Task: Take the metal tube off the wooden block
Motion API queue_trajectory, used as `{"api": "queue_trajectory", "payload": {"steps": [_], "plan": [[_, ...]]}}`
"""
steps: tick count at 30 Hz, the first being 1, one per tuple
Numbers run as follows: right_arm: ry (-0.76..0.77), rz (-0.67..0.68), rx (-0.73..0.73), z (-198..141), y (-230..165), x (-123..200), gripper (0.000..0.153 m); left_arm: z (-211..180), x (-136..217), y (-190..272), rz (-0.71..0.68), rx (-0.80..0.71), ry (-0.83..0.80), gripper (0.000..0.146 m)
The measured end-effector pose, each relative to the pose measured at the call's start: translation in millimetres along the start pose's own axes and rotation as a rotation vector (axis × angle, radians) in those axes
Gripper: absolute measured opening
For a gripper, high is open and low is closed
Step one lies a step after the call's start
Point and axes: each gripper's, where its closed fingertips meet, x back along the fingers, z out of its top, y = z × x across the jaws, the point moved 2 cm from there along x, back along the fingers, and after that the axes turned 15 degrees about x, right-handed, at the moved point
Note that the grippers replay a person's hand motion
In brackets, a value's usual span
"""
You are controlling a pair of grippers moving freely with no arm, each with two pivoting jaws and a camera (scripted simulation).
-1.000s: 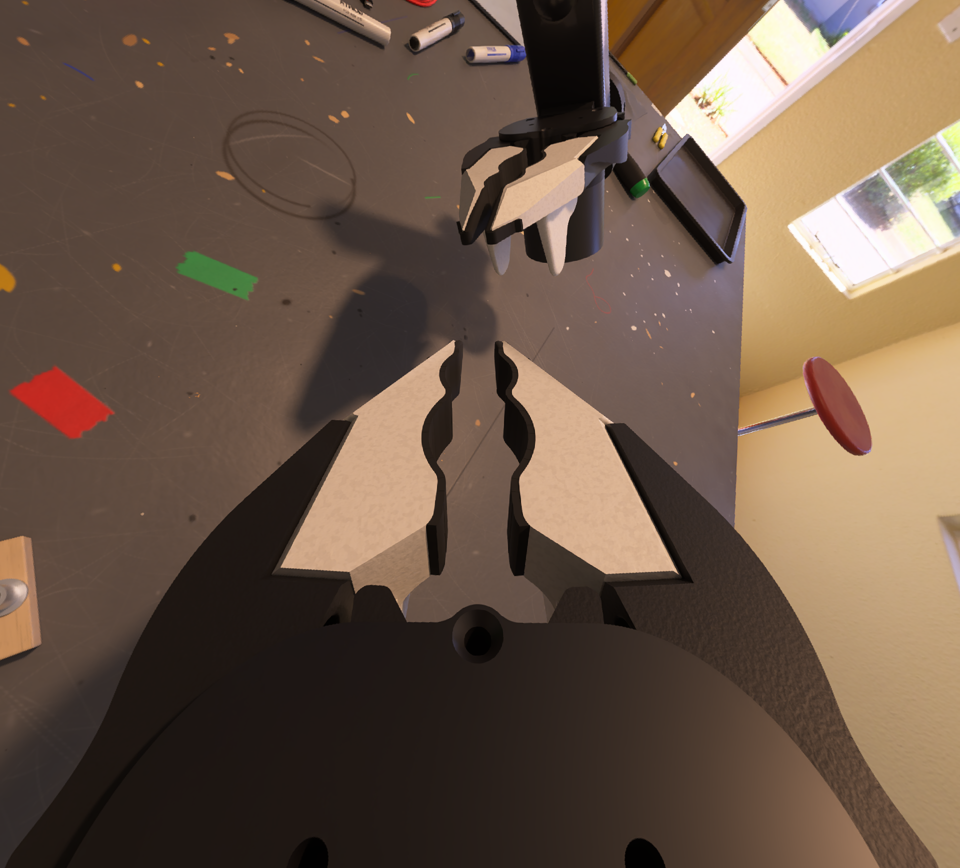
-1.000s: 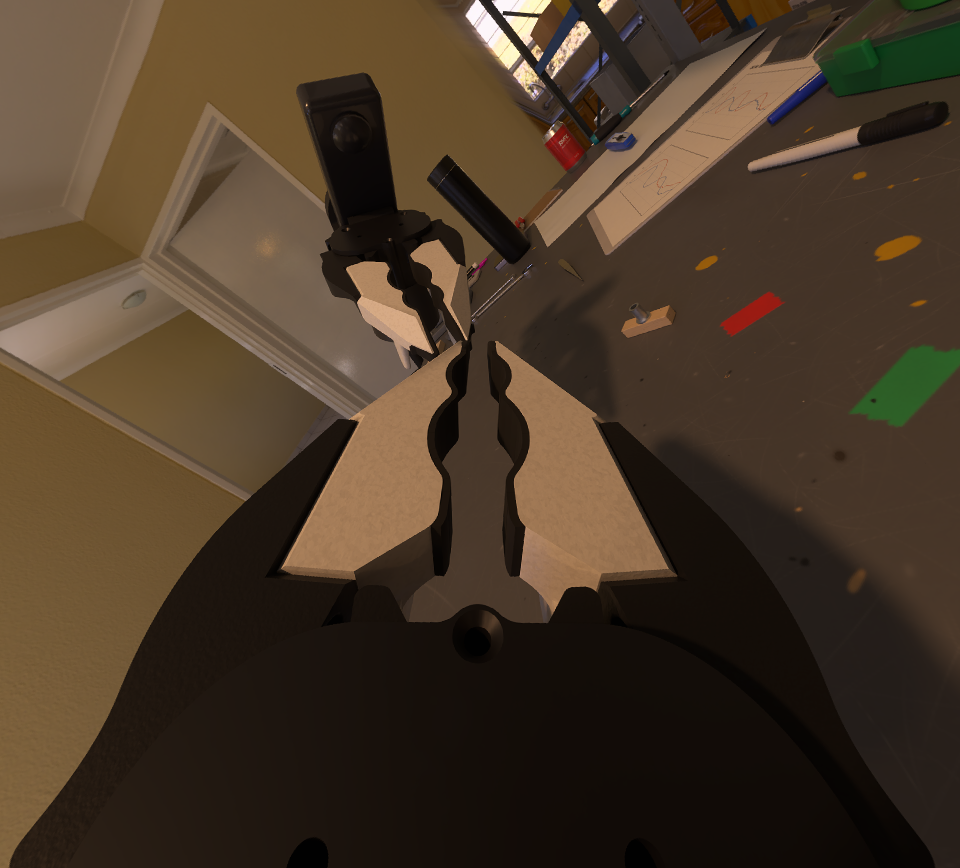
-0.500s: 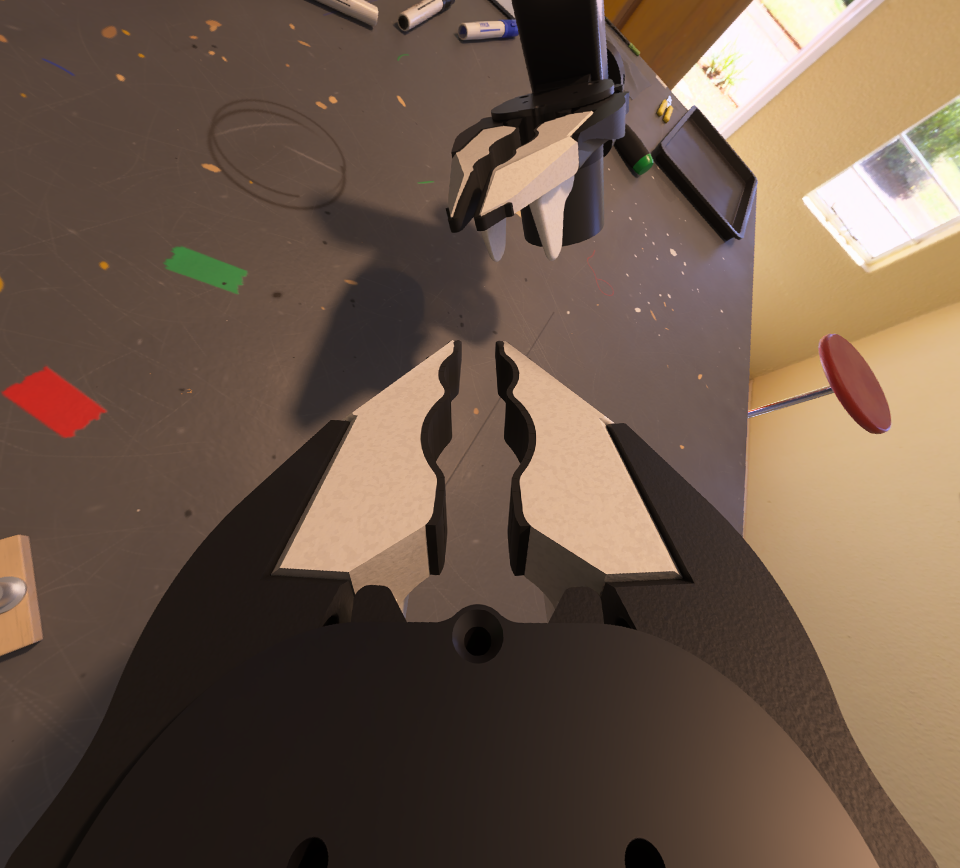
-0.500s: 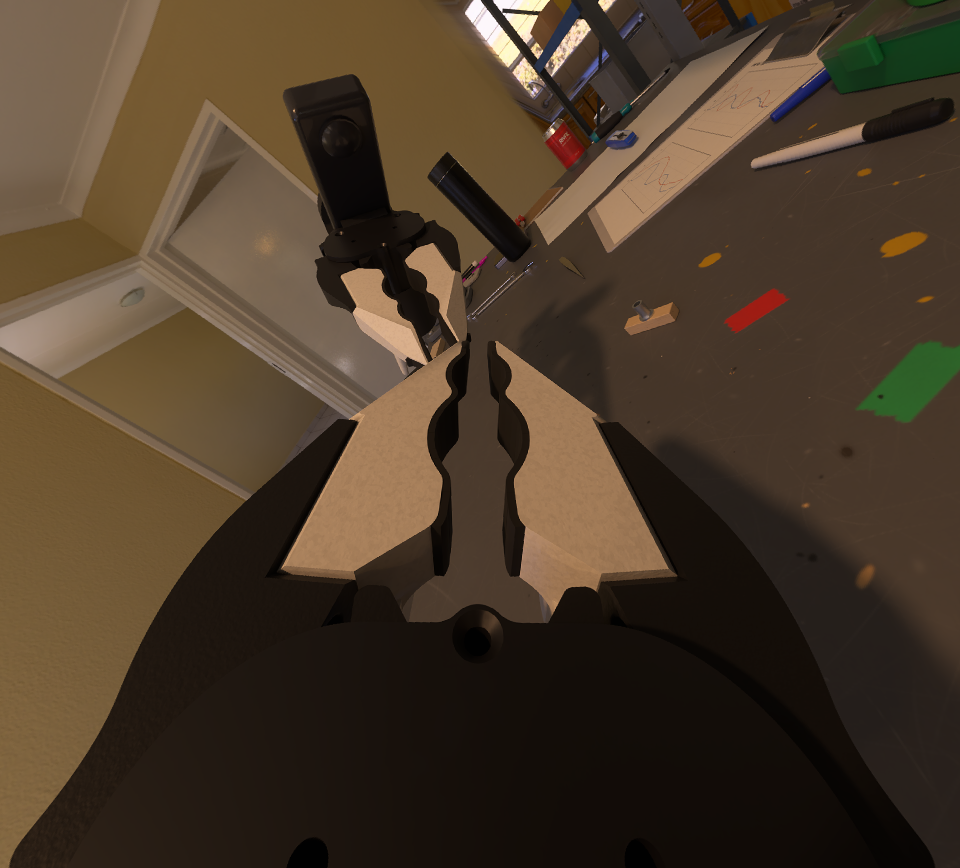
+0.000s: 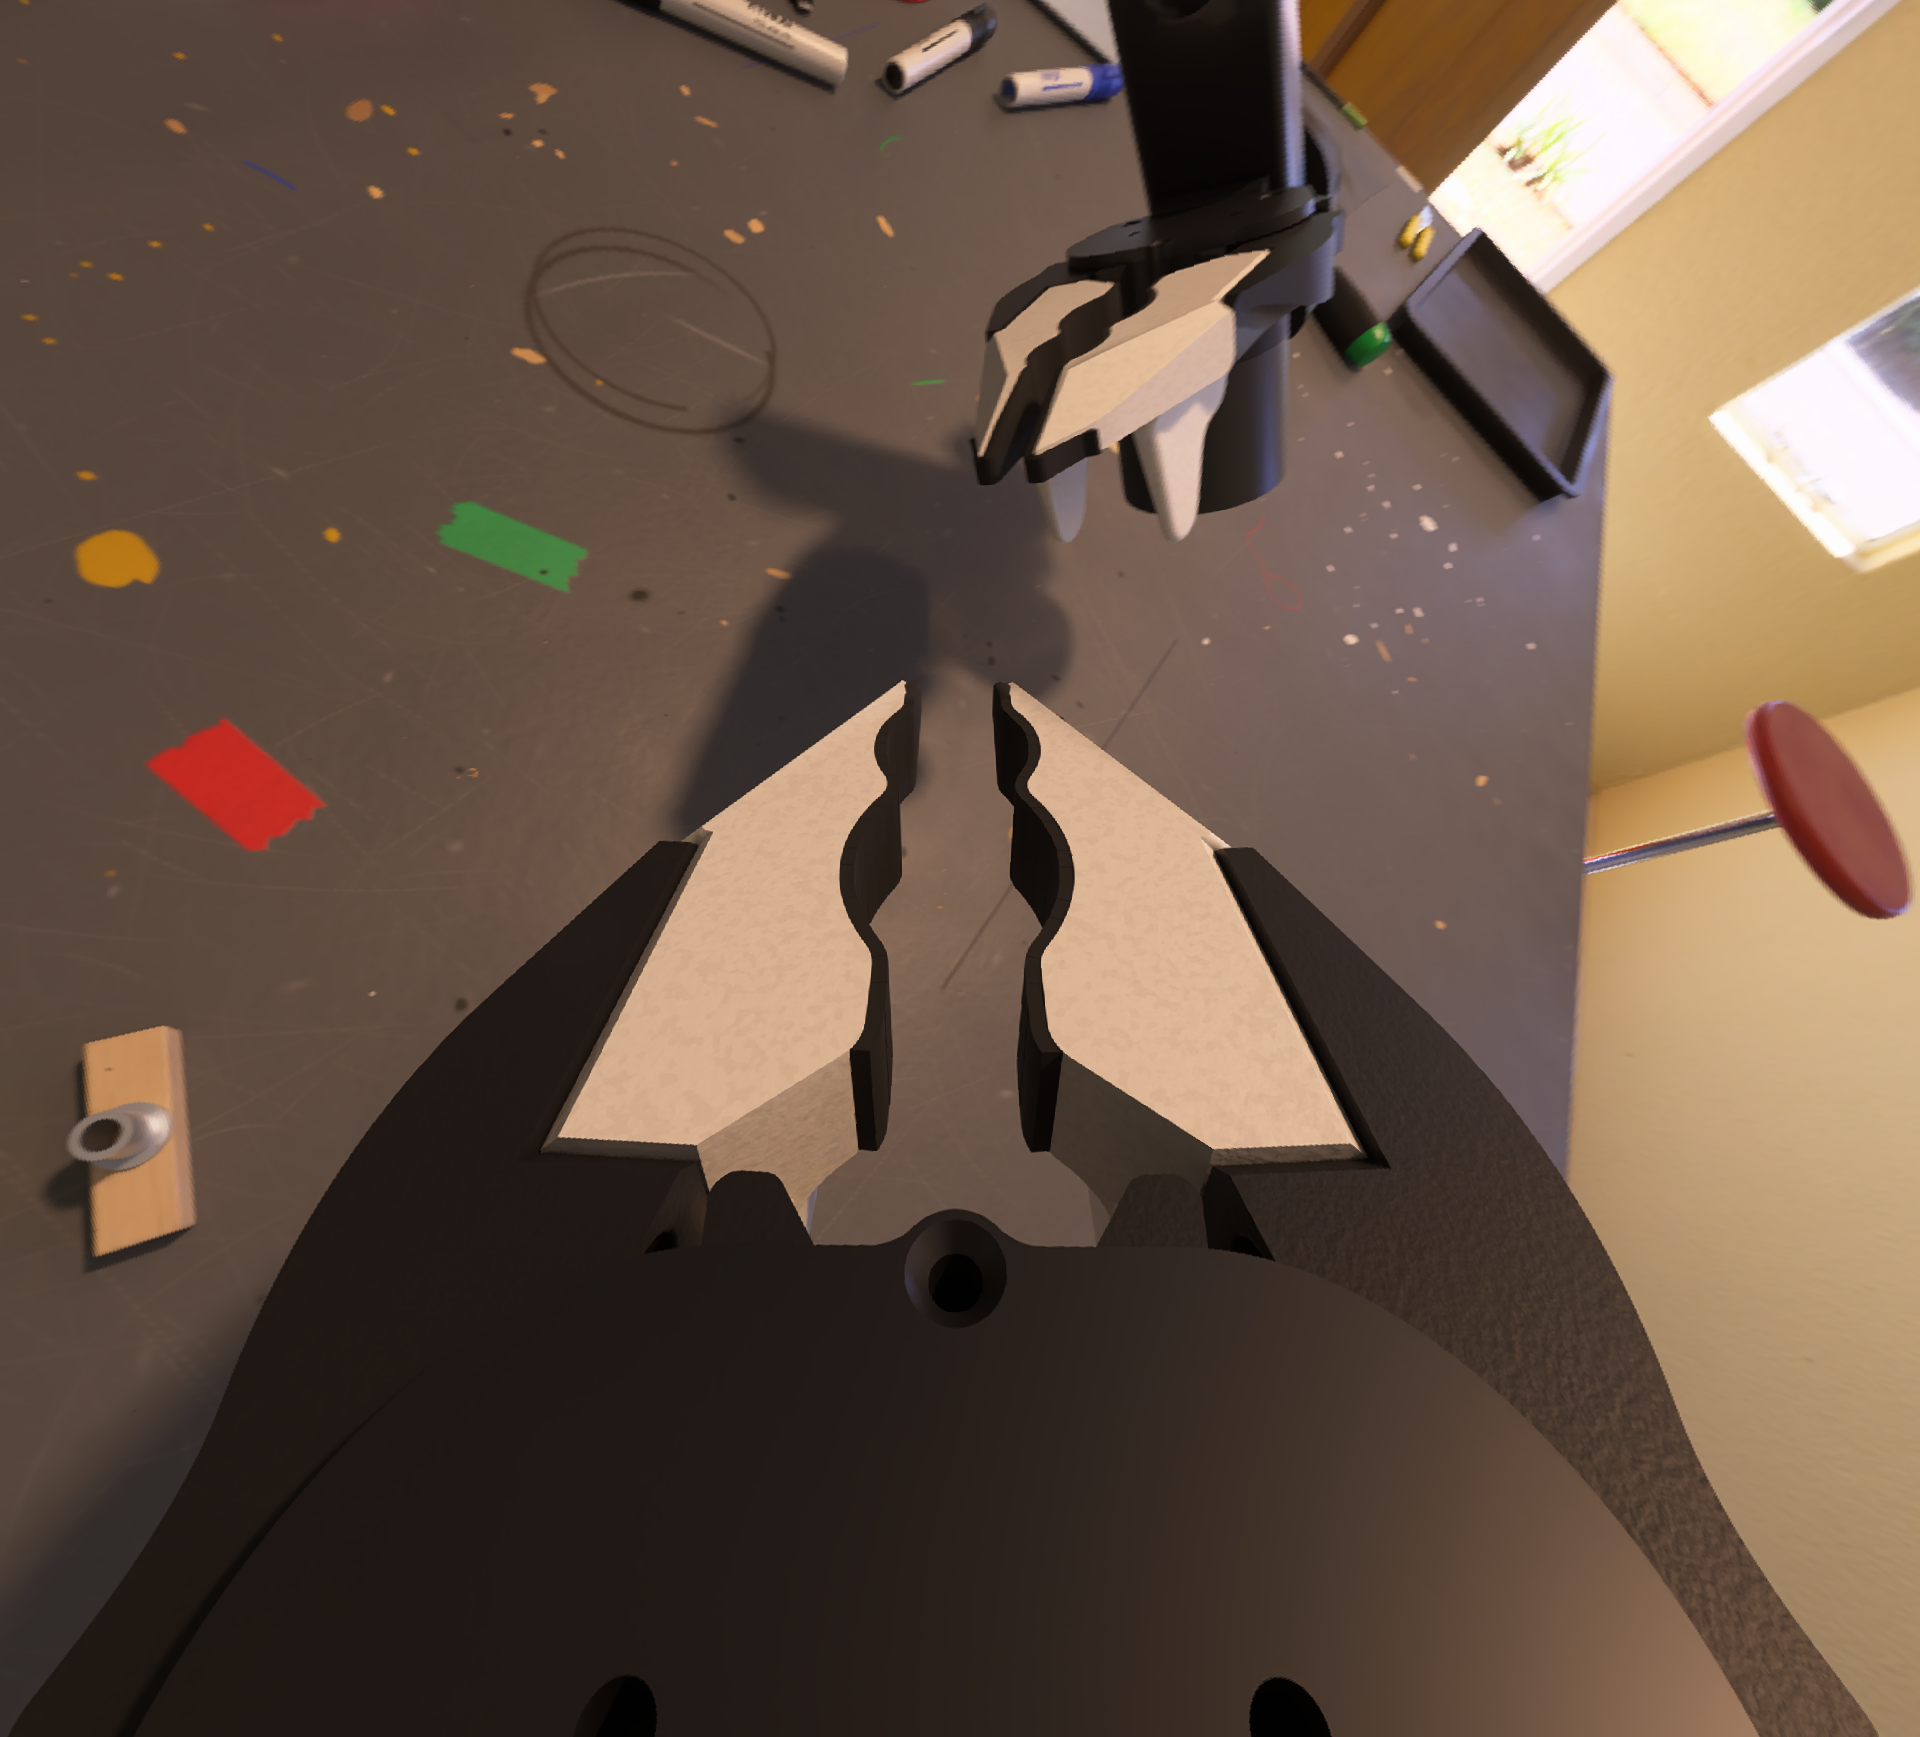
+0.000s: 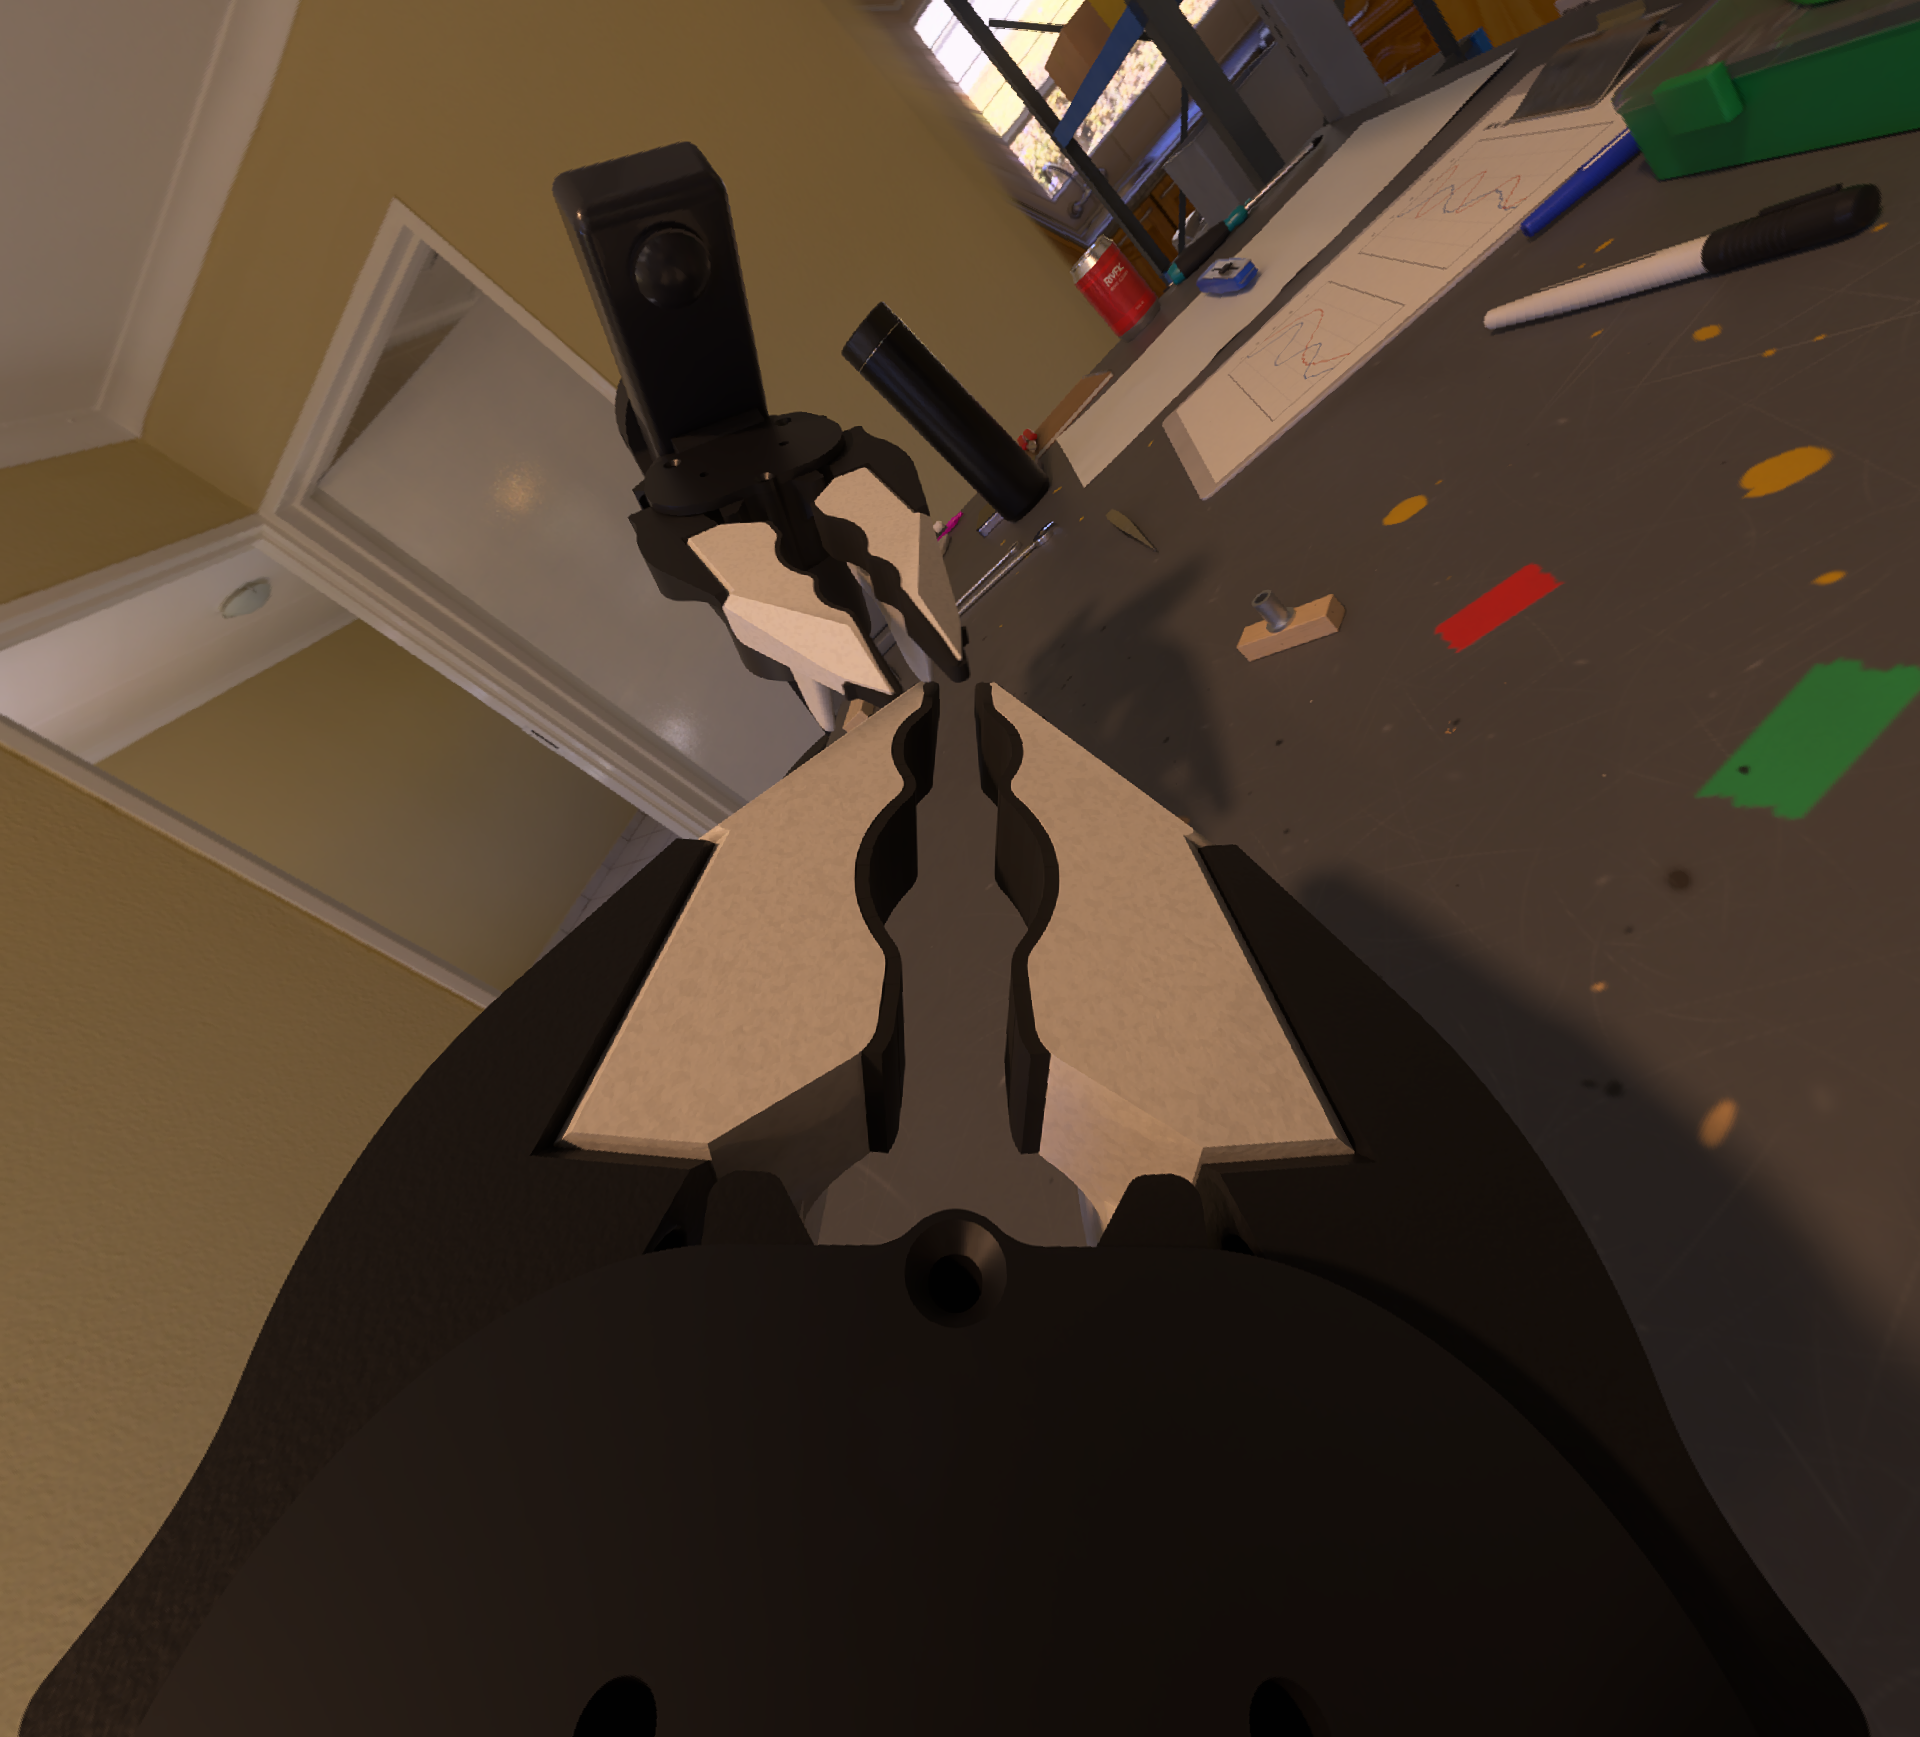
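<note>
Metal tube (image 5: pixel 116 1137), short, shiny and flanged, stands upright in the pale wooden block (image 5: pixel 138 1142) on the scuffed, paint-flecked counter (image 5: pixel 416 357), bare surface all round. Left hand-held gripper (image 5: pixel 951 700) and right hand-held gripper (image 6: pixel 956 700) hover slightly spread, holding nothing.

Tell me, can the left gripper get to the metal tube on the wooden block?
Probably yes. The left gripper is open and holds nothing, and the bare table between it and the metal tube on the wooden block looks free. It would have to swing left first.

Dark grey table (image 5: pixel 312 357) flecked orange (red (image 5: pixel 234 783) and green tape patches (image 5: pixel 511 544)), pale wooden block (image 5: pixel 140 1142).
</note>
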Motion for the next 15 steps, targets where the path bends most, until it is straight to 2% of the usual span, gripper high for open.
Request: {"api": "queue_trajectory", "payload": {"steps": [9,15], "plan": [[-0.011,-0.036,0.012,-3.1,5.5,7.6,0.007,-6.8,-18.2,-23.7,0.161,-0.093,-0.054,0.018],[-0.027,-0.059,0.027,-6.6,10.0,10.9,0.007,-0.7,-22.5,-26.9,0.175,-0.101,-0.019,0.022]]}}
